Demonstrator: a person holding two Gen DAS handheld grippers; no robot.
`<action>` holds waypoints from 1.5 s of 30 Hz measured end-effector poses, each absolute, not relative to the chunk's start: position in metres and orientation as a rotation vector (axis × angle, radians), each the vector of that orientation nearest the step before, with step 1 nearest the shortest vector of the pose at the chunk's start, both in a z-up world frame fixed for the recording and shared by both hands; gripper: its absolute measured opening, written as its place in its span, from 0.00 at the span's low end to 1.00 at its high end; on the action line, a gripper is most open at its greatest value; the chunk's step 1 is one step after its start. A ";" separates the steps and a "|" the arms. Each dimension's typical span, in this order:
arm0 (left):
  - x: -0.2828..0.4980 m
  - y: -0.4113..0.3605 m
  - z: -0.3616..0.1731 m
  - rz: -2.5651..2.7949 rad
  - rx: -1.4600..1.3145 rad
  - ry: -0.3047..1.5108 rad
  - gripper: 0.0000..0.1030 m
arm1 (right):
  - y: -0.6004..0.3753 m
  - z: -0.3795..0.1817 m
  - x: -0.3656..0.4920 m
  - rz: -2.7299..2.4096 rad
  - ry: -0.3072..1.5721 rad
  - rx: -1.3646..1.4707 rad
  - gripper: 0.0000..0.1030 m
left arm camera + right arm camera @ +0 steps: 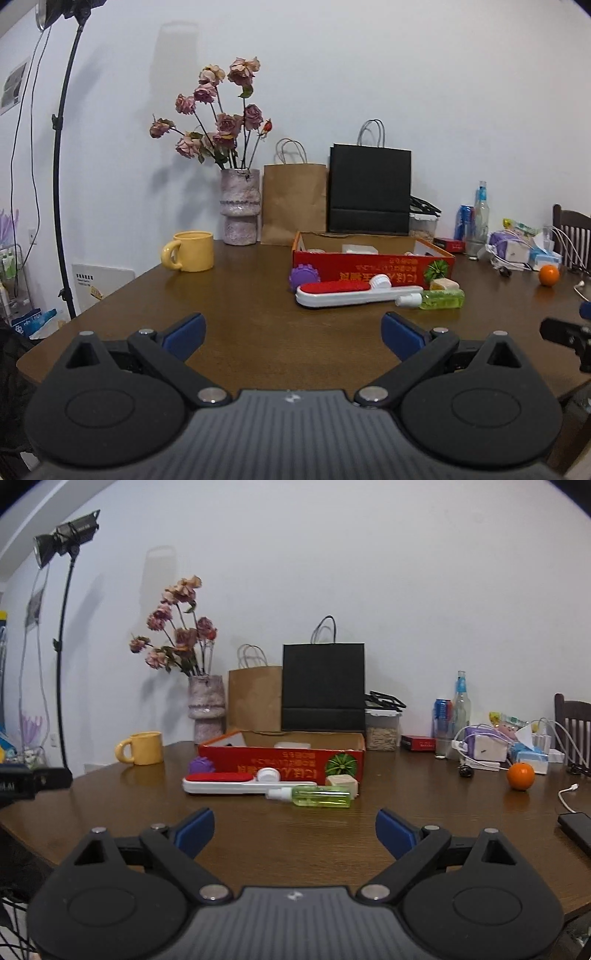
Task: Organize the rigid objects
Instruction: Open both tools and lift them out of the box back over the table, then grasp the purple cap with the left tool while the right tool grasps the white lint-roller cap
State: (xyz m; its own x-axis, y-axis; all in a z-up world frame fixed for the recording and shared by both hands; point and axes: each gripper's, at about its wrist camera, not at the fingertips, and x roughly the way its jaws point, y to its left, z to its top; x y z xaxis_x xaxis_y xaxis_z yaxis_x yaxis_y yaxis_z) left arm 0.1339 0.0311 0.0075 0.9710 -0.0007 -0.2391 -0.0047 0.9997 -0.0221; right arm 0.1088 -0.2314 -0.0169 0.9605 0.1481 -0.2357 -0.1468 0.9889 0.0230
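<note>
The left tongs (293,334) are gaping wide, blue-padded fingers (186,334) spread far apart and gripping nothing, hovering over the bare brown wooden worktop (229,332). The right tongs (295,830) are likewise standing fully released, their blue pads (393,832) touching nothing.

Ahead of both, a shallow red cardboard box (280,762) with printed lettering is sitting open on the worktop. Lying just in front of it are the rigid things: a long white plastic brush with a red pad (221,784), a clear green bottle with a white cap (314,796) on its side and touching the brush's far end, a pale cube-shaped block (343,783) against the box wall, and a purple toothed disc (201,766) at the box's left corner.

Farther left a glossy yellow mug (192,251) is standing upright, beside a rough mottled ceramic vase (240,210) holding dried roses. A smooth round orange (521,776) is resting well apart to the right.
</note>
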 end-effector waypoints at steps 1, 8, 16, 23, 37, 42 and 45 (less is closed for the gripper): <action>0.137 0.032 0.007 0.000 -0.032 0.247 1.00 | -0.231 -0.017 0.112 0.149 0.241 0.005 0.92; 0.180 0.033 0.006 -0.022 -0.046 0.309 1.00 | -0.234 -0.018 0.147 0.181 0.310 0.061 0.90; 0.284 0.024 0.021 -0.109 0.025 0.325 1.00 | -0.226 0.007 0.241 0.257 0.388 0.143 0.90; 0.412 0.030 0.010 -0.102 0.008 0.499 1.00 | -0.197 0.006 0.362 0.329 0.504 0.202 0.83; 0.494 0.039 -0.030 -0.143 -0.061 0.615 0.54 | -0.165 -0.050 0.483 0.351 0.680 0.212 0.44; 0.493 0.043 -0.031 -0.167 -0.087 0.591 0.54 | -0.160 -0.049 0.484 0.358 0.684 0.178 0.39; 0.490 0.043 -0.030 -0.161 -0.087 0.570 0.53 | -0.159 -0.049 0.482 0.358 0.669 0.170 0.39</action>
